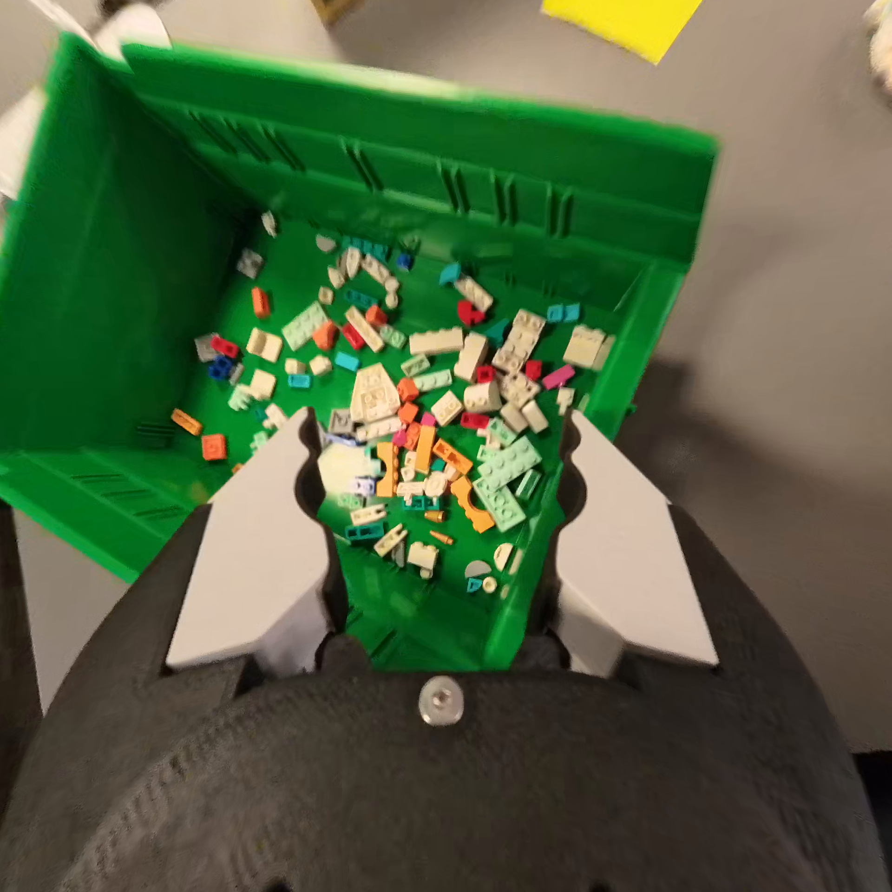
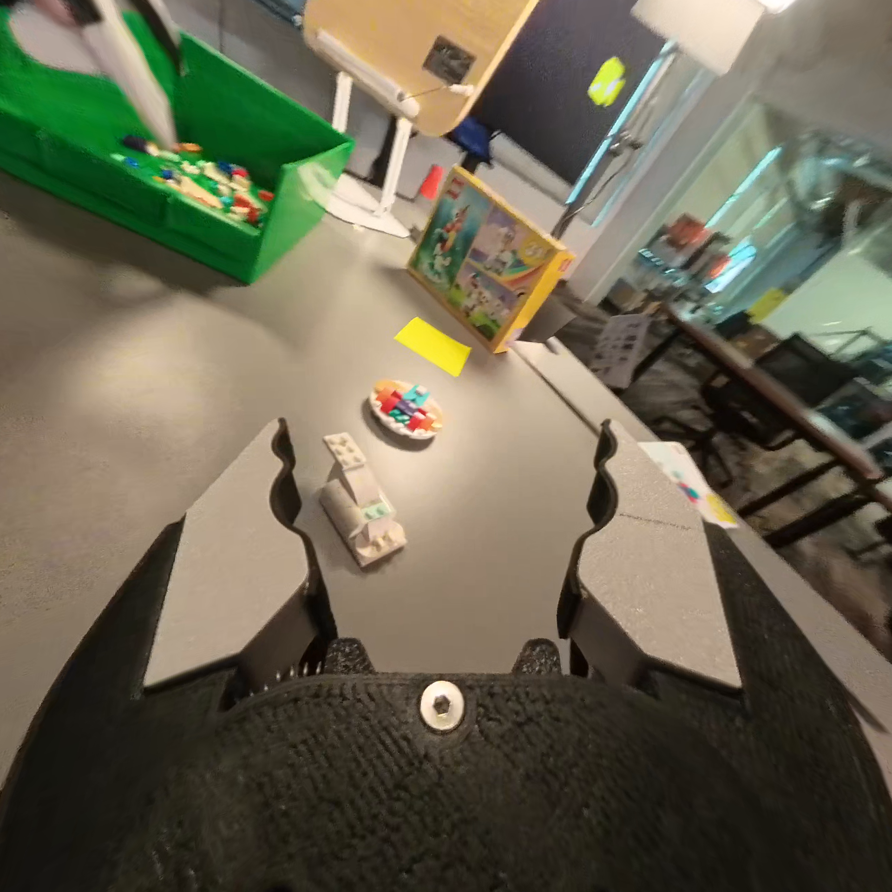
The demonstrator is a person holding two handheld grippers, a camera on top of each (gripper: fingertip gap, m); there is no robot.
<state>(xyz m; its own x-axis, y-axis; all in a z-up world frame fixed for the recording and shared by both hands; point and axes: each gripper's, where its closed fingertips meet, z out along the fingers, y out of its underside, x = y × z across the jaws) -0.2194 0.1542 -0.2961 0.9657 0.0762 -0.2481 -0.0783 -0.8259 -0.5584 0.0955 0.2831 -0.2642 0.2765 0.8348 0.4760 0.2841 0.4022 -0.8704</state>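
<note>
Tongs on my left (image 1: 437, 425) are hanging released over the green bin (image 1: 338, 159), fingers spread wide and gripping nothing. Tips are pointing down into the bin, above the loose bricks (image 1: 415, 410) scattered across its floor: white, mint, orange, red, teal, pink and a few blue pieces, mostly small. An orange arch piece (image 1: 470, 504) and some mint plates (image 1: 507, 463) are lying between my left fingers, near the bin's close wall. I cannot tell whether the tips are touching any brick; that view is blurring. A yellow sheet (image 1: 622, 24) is lying on the grey tabletop (image 1: 772, 193) beyond the bin's far wall.

Tongs on my right (image 2: 441, 429) are also released, fingers wide apart, empty, hovering low over the tabletop well apart from the bin. A small white brick build (image 2: 359, 507) with a mint piece on it is sitting on the tabletop between my right fingers, closer to the left one, not touching either. Past the build, farther from the bin, a small white plate (image 2: 381, 417) is holding coloured bricks. The yellow sheet is lying beyond the plate, and a yellow picture box (image 2: 487, 260) is standing upright behind it, near the tabletop edge. From this side the bin is showing at upper left with my left tongs reaching into it. A paper booklet (image 2: 690, 482) is lying by my right finger at the tabletop edge.
</note>
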